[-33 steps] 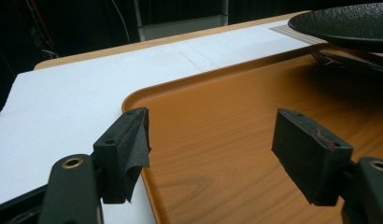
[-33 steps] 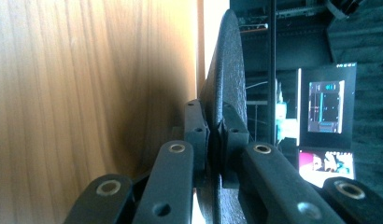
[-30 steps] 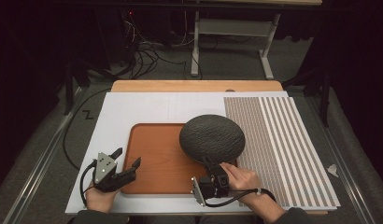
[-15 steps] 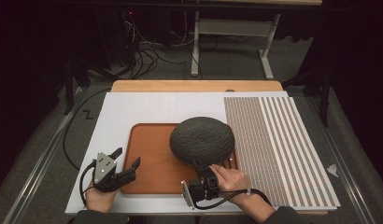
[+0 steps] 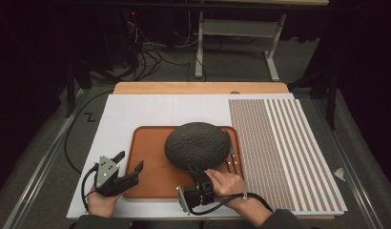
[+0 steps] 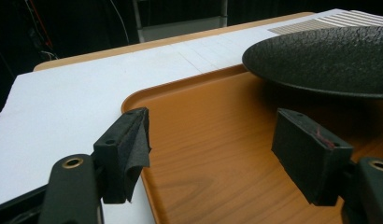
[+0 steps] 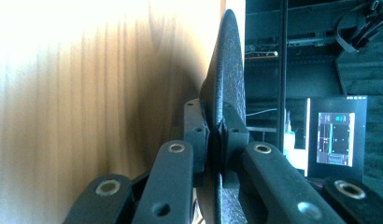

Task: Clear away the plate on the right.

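At the left of the high view, the left gripper (image 5: 129, 167) rests at the near left corner of the tray (image 5: 148, 164), its jaws spread wide with nothing between them. In the left gripper view one jaw sits over the white board (image 6: 63, 107) and the other over the tray's (image 6: 213, 154) wood-grain surface, with the dark plate (image 6: 320, 58) hanging above the tray's far side.

Toward the middle, the round, rough-textured black plate (image 5: 197, 146) is over the right half of the tray, its far edge near the tray's rim. The right gripper (image 5: 193, 171) pinches the plate's near edge; in the right gripper view the jaws are pressed on either face of the plate (image 7: 227, 79). Farther right lies the striped mat (image 5: 284, 148).
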`<state>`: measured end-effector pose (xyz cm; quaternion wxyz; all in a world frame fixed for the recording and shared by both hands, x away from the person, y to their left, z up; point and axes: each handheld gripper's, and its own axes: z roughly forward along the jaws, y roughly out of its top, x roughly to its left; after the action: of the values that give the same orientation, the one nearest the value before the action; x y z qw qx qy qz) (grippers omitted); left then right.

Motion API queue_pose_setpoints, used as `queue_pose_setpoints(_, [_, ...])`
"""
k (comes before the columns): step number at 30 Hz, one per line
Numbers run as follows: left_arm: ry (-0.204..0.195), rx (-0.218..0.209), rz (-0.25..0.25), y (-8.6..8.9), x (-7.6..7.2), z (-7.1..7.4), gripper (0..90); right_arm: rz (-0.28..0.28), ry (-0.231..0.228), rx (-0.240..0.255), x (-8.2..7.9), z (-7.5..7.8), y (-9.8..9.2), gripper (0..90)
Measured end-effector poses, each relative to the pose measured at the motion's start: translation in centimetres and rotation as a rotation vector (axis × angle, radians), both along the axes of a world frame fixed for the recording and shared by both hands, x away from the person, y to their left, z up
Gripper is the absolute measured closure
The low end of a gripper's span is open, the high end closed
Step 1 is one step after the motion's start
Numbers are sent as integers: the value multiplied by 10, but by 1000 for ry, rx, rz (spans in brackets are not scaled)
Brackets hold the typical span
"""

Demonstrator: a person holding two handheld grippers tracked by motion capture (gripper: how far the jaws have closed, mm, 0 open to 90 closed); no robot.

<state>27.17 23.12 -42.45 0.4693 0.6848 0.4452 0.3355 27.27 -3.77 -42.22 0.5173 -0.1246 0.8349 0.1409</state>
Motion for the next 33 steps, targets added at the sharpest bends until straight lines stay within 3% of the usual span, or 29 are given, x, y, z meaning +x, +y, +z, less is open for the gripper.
queue_pose_setpoints(17, [1, 1, 1, 0, 0, 0, 280, 25, 26, -6, 2, -10, 17, 864])
queue_pose_setpoints(33, [2, 2, 0, 0, 0, 0, 280, 22, 56, -11, 7, -18, 20, 869])
